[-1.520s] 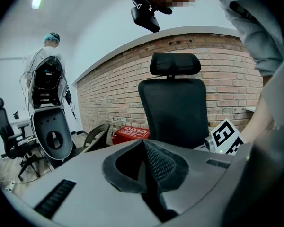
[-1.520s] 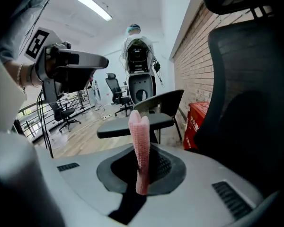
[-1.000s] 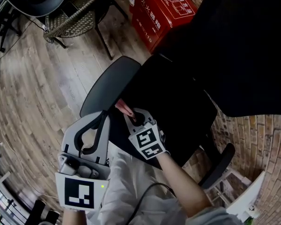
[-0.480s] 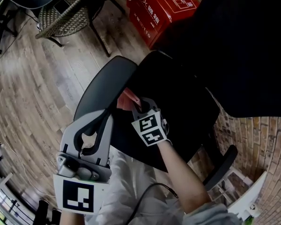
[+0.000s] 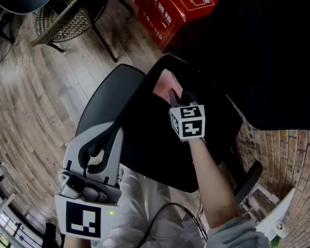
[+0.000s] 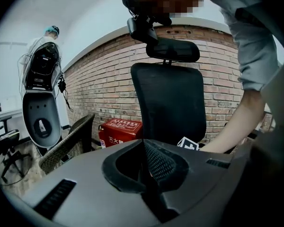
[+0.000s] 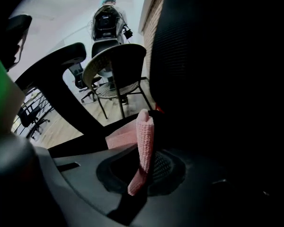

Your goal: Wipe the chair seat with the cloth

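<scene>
- The left gripper (image 5: pixel 107 138) (image 6: pixel 149 161) hangs off the near left corner of the chair seat (image 5: pixel 160 143). Its jaws are pressed together with nothing between them.
- A dark armrest (image 5: pixel 106 99) runs along the left side of the seat, above the wooden floor (image 5: pixel 36 97).
- Beyond the seat, to its far left, stand a wicker chair (image 5: pixel 67 19) (image 6: pixel 68 145) (image 7: pixel 116 65) and a red box (image 5: pixel 170 6) (image 6: pixel 118 129).
- The pink cloth (image 5: pixel 165 84) (image 7: pixel 144 136) is at the far edge of the seat, just beside the chair back (image 5: pixel 268 50) (image 6: pixel 168 103). One fold stands up between the jaws and the rest spreads flat on the black surface.
- The right gripper (image 5: pixel 176 95) (image 7: pixel 141 171) is over the far part of the seat, jaws clamped on the cloth. Its marker cube (image 5: pixel 187 122) faces up, and the person's bare forearm (image 5: pixel 209 180) crosses the seat from the near side.
- A brick wall (image 5: pixel 299 154) (image 6: pixel 104 89) shows to the right of the seat.
</scene>
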Action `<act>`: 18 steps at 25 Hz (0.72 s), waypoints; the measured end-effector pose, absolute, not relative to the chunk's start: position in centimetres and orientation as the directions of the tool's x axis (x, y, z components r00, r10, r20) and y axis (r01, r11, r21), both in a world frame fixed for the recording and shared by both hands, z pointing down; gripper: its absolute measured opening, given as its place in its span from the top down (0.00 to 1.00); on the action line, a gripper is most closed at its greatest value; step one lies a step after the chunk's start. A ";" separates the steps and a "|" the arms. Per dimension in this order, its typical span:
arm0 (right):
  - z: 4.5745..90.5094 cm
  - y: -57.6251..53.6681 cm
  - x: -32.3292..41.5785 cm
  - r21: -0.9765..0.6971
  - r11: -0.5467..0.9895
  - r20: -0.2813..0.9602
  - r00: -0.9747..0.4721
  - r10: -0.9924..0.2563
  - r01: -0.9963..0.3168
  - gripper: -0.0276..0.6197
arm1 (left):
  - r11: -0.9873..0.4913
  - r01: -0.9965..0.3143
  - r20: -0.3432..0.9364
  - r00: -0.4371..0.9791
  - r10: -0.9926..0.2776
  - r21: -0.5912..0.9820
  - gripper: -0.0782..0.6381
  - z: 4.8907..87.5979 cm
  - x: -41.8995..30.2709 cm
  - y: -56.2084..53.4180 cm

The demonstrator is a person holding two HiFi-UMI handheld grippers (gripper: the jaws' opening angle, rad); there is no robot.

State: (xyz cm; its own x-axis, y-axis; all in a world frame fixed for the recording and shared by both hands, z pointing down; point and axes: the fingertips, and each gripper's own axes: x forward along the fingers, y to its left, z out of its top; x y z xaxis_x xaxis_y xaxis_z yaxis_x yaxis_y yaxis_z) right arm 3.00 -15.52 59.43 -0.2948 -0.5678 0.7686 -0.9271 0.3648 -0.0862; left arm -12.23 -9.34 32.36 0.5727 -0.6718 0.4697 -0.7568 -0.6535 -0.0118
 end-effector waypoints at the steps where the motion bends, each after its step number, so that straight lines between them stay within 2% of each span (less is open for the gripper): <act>1: 59.6 -16.0 4.2 -0.076 0.339 0.772 -0.270 -0.575 -0.938 0.88 | -0.655 -0.755 0.470 0.574 -0.670 -0.012 0.87 32.4 -12.2 -9.4; 10: 60.4 -17.0 14.0 -0.003 0.133 0.806 -0.081 -0.586 -0.991 0.88 | -0.674 -0.739 0.479 0.585 -0.655 -0.019 0.87 32.9 -12.1 -9.6; 18: 60.6 -15.5 14.3 -0.086 0.063 0.805 -0.106 -0.584 -0.994 0.88 | -0.679 -0.734 0.482 0.585 -0.653 -0.029 0.87 32.8 -11.5 -9.1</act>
State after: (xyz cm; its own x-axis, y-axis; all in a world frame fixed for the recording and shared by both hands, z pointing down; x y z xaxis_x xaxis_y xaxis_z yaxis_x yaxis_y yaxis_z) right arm 14.34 -15.47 60.62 -0.1064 -0.5837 0.8049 -0.9943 0.0630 -0.0858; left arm -11.52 -9.13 32.83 0.5848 -0.6528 0.4816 -0.7336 -0.6789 -0.0294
